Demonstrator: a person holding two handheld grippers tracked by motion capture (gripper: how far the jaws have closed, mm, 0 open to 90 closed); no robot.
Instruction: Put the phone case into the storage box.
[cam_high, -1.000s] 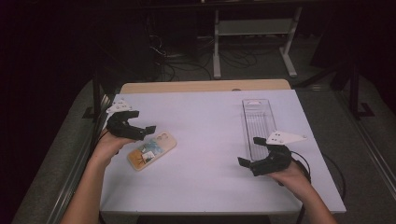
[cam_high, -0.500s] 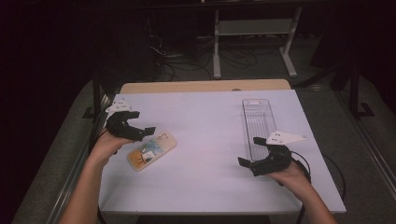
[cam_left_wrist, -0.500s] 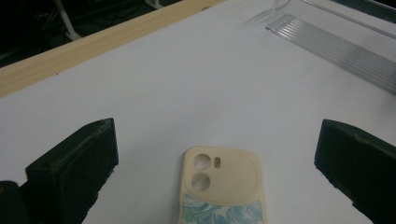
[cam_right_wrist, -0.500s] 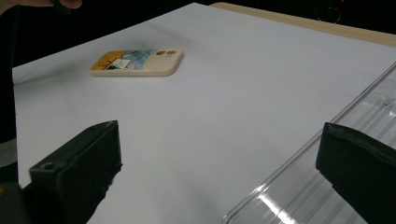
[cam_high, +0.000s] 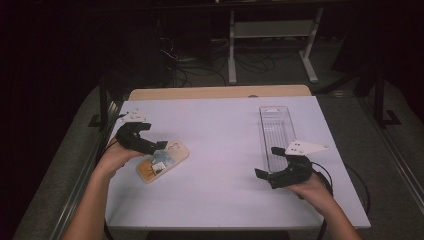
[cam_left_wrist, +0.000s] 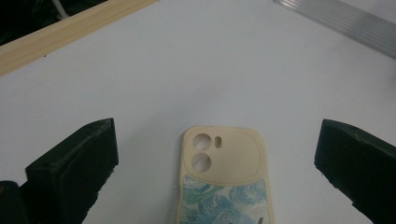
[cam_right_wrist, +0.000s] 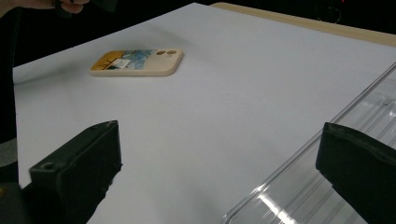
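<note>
left gripper (cam_high: 155, 136): jaws spread wide, gripping nothing, held just over the camera end of the phone case (cam_high: 163, 161)
right gripper (cam_high: 269, 162): jaws wide apart, empty, near the close end of the clear tray (cam_high: 276, 131)
phone case: flat on the white table (cam_high: 220, 135), left side; cream, painted back up
between them: bare tabletop; wooden strip (cam_high: 220, 92) along the far edge

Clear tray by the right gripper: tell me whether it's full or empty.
Empty. The clear tray shows only its ribbed transparent floor in the high view; the phone case lies outside it on the table.
</note>
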